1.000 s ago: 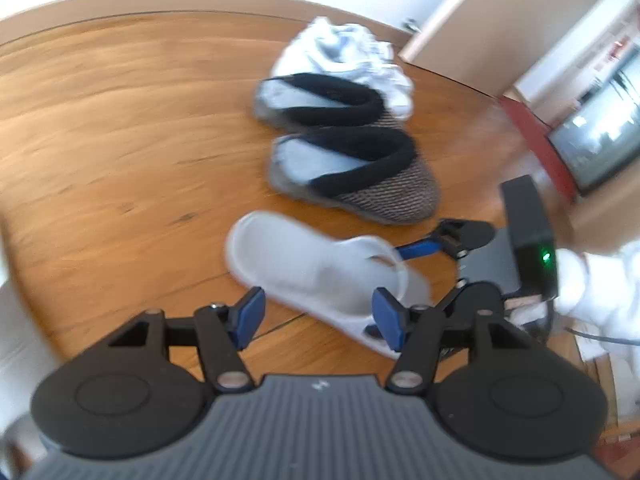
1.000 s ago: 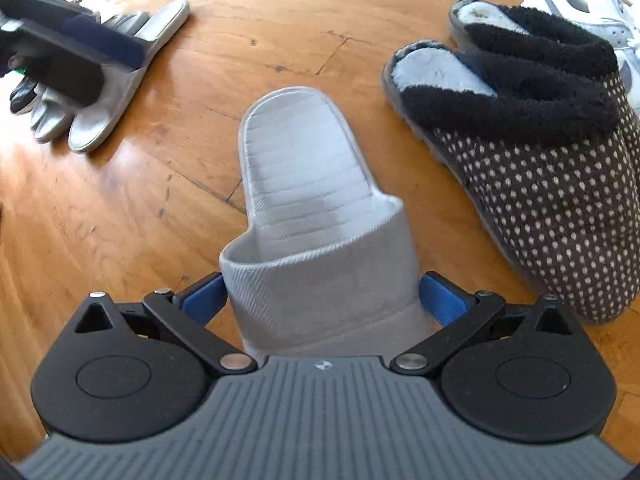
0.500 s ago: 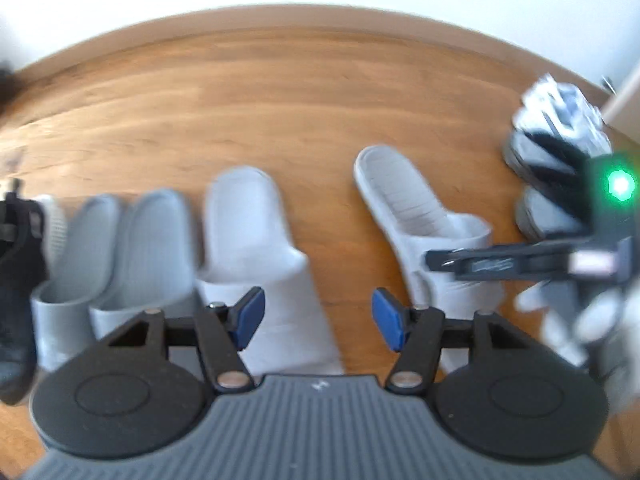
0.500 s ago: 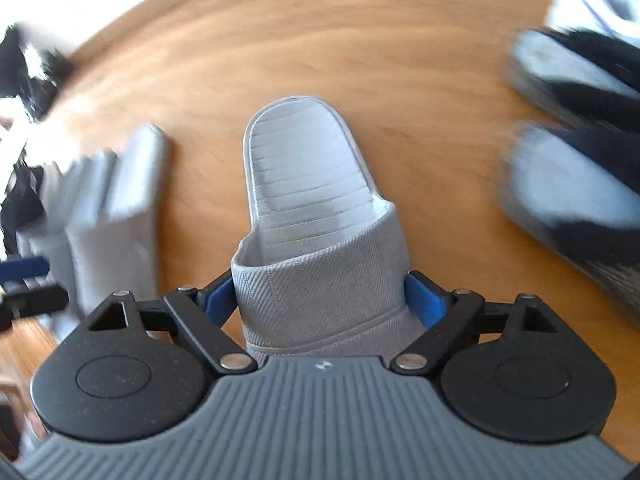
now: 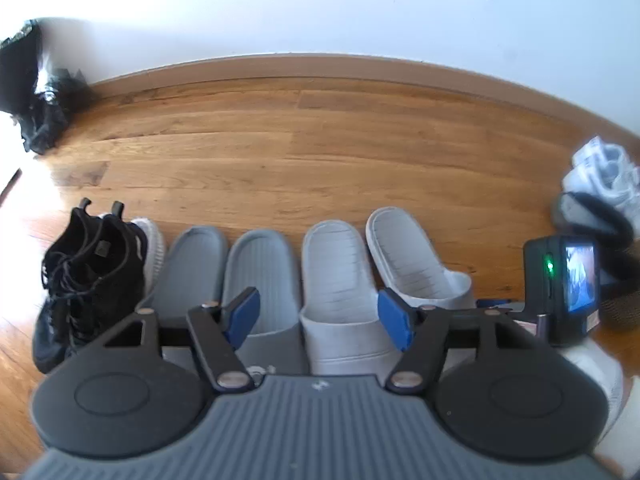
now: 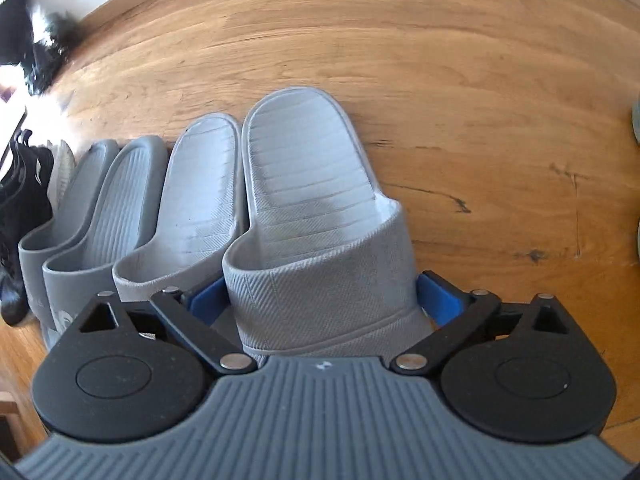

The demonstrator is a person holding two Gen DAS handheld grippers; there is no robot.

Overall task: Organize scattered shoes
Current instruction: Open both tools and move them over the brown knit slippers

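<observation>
On the wooden floor (image 5: 320,152), a row runs along the wall: two black sneakers (image 5: 86,280) at its left end, then two grey slides (image 5: 224,268), then two white slides (image 6: 316,216). The right gripper (image 6: 320,300) tilts steeply down over the rightmost white slide, jaws just reopened wide, straddling its strap. The left gripper (image 5: 320,320) hovers above the row, jaws released and widening, nothing held.

A row of shoes lies on the wooden floor, heels toward the far wall. At the left end sits a pair of black lace-up sneakers (image 5: 86,276), then two darker grey slides (image 5: 224,272) side by side. Next come two pale grey ribbed slides (image 6: 276,196), touching along their edges. Far to the right lie dark fuzzy slippers (image 5: 596,224) and white sneakers (image 5: 604,172).
</observation>
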